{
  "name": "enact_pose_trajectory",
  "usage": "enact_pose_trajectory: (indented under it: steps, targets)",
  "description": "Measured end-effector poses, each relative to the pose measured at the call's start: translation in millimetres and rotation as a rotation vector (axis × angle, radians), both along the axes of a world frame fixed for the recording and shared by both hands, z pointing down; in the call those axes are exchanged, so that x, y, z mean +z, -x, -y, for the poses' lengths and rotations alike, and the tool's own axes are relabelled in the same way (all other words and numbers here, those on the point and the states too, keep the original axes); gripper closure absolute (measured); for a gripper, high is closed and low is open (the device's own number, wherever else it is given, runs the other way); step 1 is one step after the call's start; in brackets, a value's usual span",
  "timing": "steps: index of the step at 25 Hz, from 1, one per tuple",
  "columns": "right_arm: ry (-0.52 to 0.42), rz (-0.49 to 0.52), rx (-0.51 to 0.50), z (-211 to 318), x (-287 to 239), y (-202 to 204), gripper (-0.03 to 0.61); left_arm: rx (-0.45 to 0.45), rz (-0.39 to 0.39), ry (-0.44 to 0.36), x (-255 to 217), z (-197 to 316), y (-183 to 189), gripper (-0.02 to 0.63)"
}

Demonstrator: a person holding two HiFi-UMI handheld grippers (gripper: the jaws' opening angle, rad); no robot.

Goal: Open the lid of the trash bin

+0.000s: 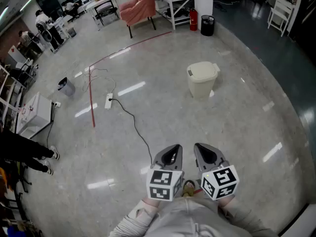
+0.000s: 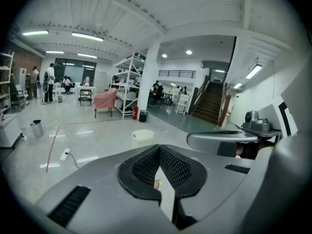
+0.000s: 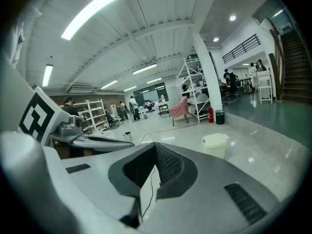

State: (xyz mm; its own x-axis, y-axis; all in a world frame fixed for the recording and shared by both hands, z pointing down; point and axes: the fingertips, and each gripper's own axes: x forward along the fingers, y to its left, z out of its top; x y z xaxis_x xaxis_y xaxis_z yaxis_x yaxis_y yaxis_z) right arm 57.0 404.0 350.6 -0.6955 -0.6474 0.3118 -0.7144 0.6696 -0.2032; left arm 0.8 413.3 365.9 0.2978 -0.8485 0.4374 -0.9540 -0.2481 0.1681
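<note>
Both tongs, left tongs point(image 1: 169, 155) and right tongs point(image 1: 207, 154), are pressed together and empty, side by side near the person's body. Well apart from them, farther out and slightly right, a cream trash bin point(image 1: 202, 80) stands on the floor point(image 1: 148, 112), lid point(image 1: 203, 69) down.

The grey floor point(image 1: 237, 127) carries a cream trash bin point(image 1: 202, 79) far off (lid down) and a power strip point(image 1: 108, 101) left.

cream trash bin point(image 1: 202, 78), pink armchair point(image 1: 139, 6), glossy grey floor point(image 1: 237, 132).
</note>
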Motion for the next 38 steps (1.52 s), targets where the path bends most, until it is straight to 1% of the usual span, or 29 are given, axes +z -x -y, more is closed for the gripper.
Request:
enact_pose_trajectory:
  steps: [2, 5, 9, 13, 15, 18, 22, 31, 38]
  targets:
    - [-0.008, -0.008, -0.006, -9.2, 0.9, -2.8, 0.580, 0.011, 0.013, -0.010, -0.6, -7.0, -5.4, 0.609]
    - [-0.009, -0.024, -0.012, -20.2, 2.7, -5.9, 0.580, 0.021, 0.005, -0.017, -4.4, -17.4, -13.4, 0.609]
    - [-0.012, -0.027, -0.023, -28.5, -1.3, -1.3, 0.580, 0.018, 0.003, -0.038, -12.5, -24.9, -12.3, 0.609]
    - [-0.010, -0.032, -0.045, -30.9, -1.1, 1.5, 0.580, 0.006, -0.013, -0.037, -14.8, -26.6, -10.1, 0.609]
    - [-0.007, -0.019, -0.052, -29.9, 1.7, -1.0, 0.580, -0.007, -0.018, -0.037, -11.6, -25.8, -9.9, 0.609]
    - [0.000, 0.005, -0.049, -27.7, 1.1, -7.3, 0.580, -0.030, -0.023, -0.044, -11.9, -24.1, -9.2, 0.609]
    - [-0.006, -0.010, -0.039, -25.2, -1.3, -15.5, 0.580, -0.024, -0.022, -0.026, -9.5, -24.7, -14.6, 0.609]
    - [-0.008, -0.025, -0.036, -0.2, 6.6, -21.6, 0.580, -0.014, -0.016, -0.022, -5.7, 7.7, -21.8, 0.609]
    - [-0.010, -0.033, -0.006, 48.4, 8.3, -21.8, 0.580, 0.017, -0.012, -0.026, -5.5, 61.8, -20.4, 0.609]
